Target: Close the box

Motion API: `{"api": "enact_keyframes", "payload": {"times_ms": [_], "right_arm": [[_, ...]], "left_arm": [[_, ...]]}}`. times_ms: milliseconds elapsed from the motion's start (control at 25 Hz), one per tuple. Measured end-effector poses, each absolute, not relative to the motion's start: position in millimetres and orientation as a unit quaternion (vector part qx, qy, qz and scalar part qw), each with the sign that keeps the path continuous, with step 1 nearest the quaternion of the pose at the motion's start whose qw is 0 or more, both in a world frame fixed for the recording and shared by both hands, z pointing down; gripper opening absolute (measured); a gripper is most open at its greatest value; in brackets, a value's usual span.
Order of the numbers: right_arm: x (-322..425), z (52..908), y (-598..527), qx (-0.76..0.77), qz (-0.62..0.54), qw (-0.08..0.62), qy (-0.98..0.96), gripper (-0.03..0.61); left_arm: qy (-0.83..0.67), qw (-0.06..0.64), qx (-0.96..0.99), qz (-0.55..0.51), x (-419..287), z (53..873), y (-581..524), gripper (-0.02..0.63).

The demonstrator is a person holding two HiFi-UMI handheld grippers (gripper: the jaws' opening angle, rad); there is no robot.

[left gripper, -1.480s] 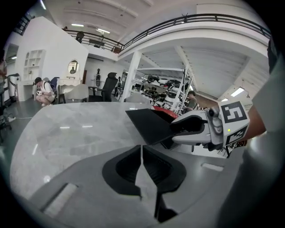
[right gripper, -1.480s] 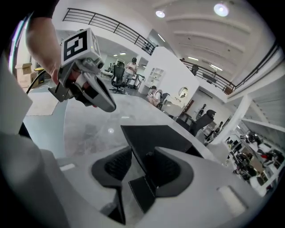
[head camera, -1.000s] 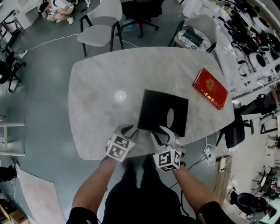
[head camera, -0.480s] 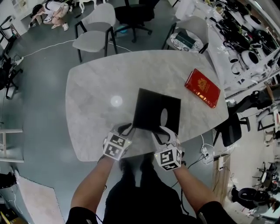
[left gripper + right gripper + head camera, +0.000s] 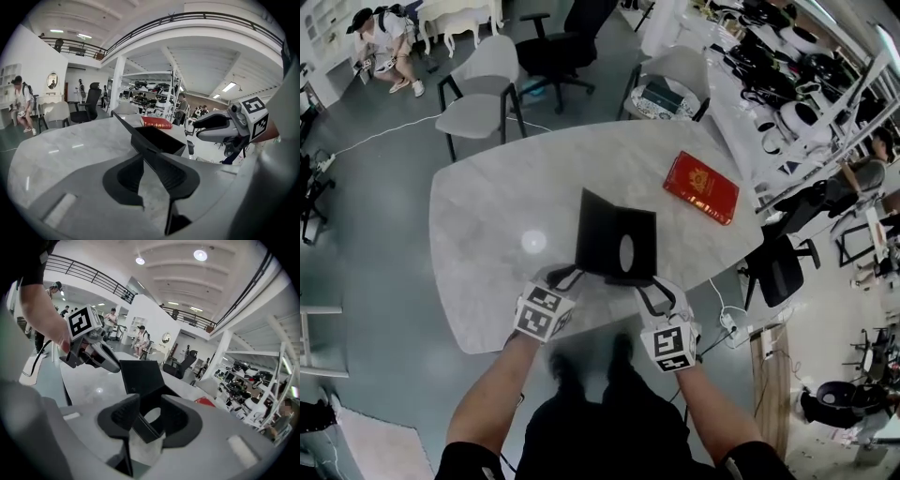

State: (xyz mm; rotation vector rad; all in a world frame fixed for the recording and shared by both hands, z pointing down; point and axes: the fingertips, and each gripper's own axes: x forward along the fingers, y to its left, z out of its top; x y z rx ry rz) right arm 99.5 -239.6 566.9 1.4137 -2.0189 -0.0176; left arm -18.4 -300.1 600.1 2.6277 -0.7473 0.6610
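box (image 5: 602, 230): black, mid surface (image 5: 487, 225), toward the 6 o'clock edge; one panel tilted up, oval hole in the near panel
left gripper (image 5: 565, 277): at the box's 7 o'clock; fingers (image 5: 123, 179) just closed in, then eased a touch; pinching the raised panel's edge
right gripper (image 5: 650, 294): at the box's 5 o'clock; fingers (image 5: 120, 416) just narrowed; clamped on the holed panel's corner
red book (image 5: 701, 187): flat on the surface, 2 o'clock of the box, apart from it
grey chair (image 5: 478, 89): beyond the surface, 11 o'clock
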Motion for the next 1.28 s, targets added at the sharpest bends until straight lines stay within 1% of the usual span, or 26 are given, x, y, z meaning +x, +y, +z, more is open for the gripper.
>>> {"api": "enact_keyframes", "payload": {"times_ms": [80,280,480,840,1040,1280], "right_arm": [[111,562,-235,0.545,-0.005,0.325,-0.773,0.141],[145,560,-234,0.549,0.008,0.301,-0.78,0.14],[182,558,-236,0.532,0.016,0.283,-0.798,0.137],[241,552,-245,0.494,0.022,0.256,-0.831,0.13],[263,550,-248,0.478,0.022,0.24,-0.844,0.129],[284,547,-238,0.467,0.027,0.231,-0.853,0.129]], "left_arm": [[-0.266,0.172,0.919,0.233,-12,598,-296,0.115],[-0.301,0.172,0.909,0.233,0,593,-295,0.126],[-0.37,0.189,0.885,0.211,16,581,-298,0.084],[-0.466,0.185,0.84,0.206,49,563,-297,0.06],[-0.487,0.173,0.829,0.213,76,556,-291,0.04],[-0.495,0.161,0.822,0.23,107,555,-280,0.046]]}}
